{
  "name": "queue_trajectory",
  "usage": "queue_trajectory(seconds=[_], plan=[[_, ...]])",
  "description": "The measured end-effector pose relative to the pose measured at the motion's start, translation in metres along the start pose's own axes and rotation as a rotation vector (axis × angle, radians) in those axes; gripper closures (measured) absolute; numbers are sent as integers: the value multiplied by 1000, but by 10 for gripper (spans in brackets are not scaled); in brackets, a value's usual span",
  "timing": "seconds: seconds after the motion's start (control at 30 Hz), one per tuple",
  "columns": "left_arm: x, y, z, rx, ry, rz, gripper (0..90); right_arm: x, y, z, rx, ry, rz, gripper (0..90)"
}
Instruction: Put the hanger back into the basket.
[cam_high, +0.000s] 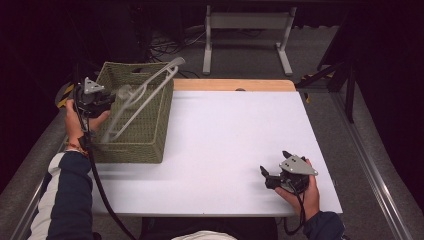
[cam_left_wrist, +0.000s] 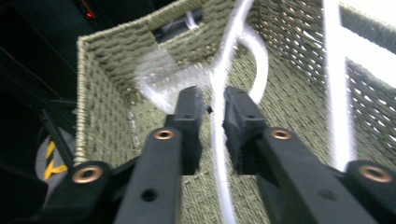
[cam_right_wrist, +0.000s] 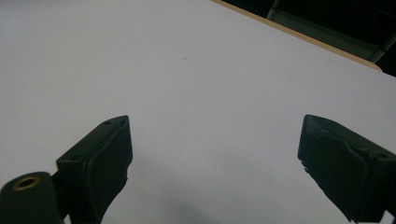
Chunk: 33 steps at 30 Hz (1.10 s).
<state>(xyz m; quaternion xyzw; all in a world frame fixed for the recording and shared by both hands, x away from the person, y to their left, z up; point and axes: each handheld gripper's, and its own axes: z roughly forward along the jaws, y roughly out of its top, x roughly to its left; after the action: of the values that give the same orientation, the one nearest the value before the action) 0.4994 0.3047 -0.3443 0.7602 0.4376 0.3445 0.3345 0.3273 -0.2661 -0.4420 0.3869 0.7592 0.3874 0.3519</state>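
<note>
Just inside basket (cam_high: 135, 150) at its left wall, left gripper (cam_left_wrist: 212, 109) slackened astride neck of hanger (cam_left_wrist: 219, 84), pads just clear of it; hanger within basket, long axis leaning up over its far-right corner; well right of basket, right gripper (cam_high: 274, 167) spread wide, empty; counted: one hanger as far as visible, one basket.

Rough woven basket (cam_high: 150, 135), seemingly clear plastic hanger (cam_high: 145, 92), matt white table (cam_high: 225, 140)

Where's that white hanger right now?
In the high view the hanger sits at the table's left, leaning inside the woven basket with its top end poking over the far rim. The left claw has it between its jaws.
</note>
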Motion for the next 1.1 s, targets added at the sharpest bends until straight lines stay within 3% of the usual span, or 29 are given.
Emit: queue_trajectory(seconds=[0.23,0.47,0.63,0.8,1.1], plan=[[-6,4,-3,-38,-7,11,700,1,0,0,-1,3,-5,109],[-14,7,-12,-123,-44,12,633,2,1,0,-1,4,-17,110],[-24,9,-17,-160,-58,31,538,3,1,0,-1,4,-22,110],[-35,13,-23,-209,-77,41,390,3,1,0,1,4,-27,110],[-51,14,-30,-275,-138,41,296,4,1,1,2,6,-35,111]])
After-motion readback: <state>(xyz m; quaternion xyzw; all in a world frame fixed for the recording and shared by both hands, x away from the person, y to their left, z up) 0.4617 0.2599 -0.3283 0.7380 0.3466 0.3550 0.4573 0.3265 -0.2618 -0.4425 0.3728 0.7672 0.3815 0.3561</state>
